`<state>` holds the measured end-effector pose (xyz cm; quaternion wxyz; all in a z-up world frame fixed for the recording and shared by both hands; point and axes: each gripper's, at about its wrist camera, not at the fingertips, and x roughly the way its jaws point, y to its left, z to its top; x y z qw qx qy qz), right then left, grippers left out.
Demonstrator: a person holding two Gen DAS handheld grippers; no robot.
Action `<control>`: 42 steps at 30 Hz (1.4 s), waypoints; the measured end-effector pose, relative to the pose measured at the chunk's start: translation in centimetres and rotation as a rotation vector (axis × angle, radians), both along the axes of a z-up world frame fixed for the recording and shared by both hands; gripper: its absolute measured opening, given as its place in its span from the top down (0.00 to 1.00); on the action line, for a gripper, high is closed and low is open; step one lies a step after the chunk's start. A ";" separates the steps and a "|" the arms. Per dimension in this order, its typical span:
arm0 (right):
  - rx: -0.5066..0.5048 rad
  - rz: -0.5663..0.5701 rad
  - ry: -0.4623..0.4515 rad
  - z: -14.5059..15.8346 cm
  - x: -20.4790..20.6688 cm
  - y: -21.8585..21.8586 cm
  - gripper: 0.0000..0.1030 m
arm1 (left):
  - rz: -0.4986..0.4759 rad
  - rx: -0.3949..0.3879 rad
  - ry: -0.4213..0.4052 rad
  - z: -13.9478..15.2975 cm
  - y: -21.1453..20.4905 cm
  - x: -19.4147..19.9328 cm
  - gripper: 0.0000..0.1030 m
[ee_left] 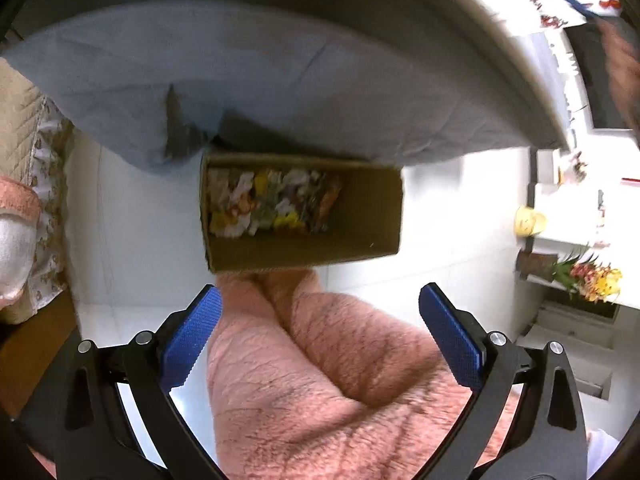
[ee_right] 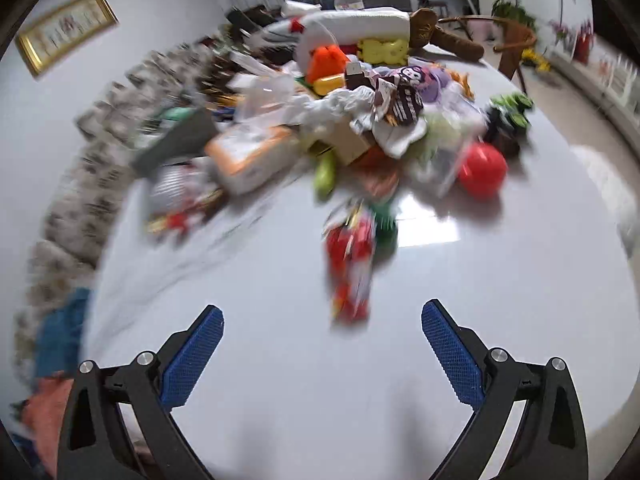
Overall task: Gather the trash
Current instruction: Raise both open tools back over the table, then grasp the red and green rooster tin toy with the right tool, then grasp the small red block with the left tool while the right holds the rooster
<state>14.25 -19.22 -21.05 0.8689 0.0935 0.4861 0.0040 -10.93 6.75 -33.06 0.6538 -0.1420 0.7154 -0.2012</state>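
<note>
In the left wrist view my left gripper (ee_left: 320, 312) is open and empty, pointing down over a pink fuzzy cloth (ee_left: 328, 368). Beyond it an open cardboard box (ee_left: 304, 212) stands on the floor, holding crumpled colourful wrappers (ee_left: 272, 204). In the right wrist view my right gripper (ee_right: 322, 316) is open and empty above a white round table (ee_right: 280, 380). A red snack wrapper (ee_right: 352, 264) lies just ahead of its fingertips. A blurred heap of wrappers, packets and toys (ee_right: 344, 120) covers the far half of the table.
A blue-grey sheet (ee_left: 280, 80) hangs behind the box under the table rim (ee_left: 500, 48). A red ball (ee_right: 482, 170), a green wrapper (ee_right: 386, 224) and an orange-white packet (ee_right: 252, 152) lie in the heap. A patterned sofa (ee_right: 80, 200) stands left of the table.
</note>
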 end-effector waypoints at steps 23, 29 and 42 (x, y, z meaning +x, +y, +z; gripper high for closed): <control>0.139 0.021 0.050 0.9 -6.4 -4.3 0.62 | 0.129 0.241 -0.571 13.0 -2.1 24.6 0.07; 0.199 0.004 0.037 1.2 -8.6 -4.8 0.62 | 0.359 0.304 -0.467 12.3 -2.5 33.2 0.07; 0.190 0.019 0.025 0.5 -6.8 -4.9 0.56 | 0.557 0.291 -0.279 10.7 -3.8 39.0 0.73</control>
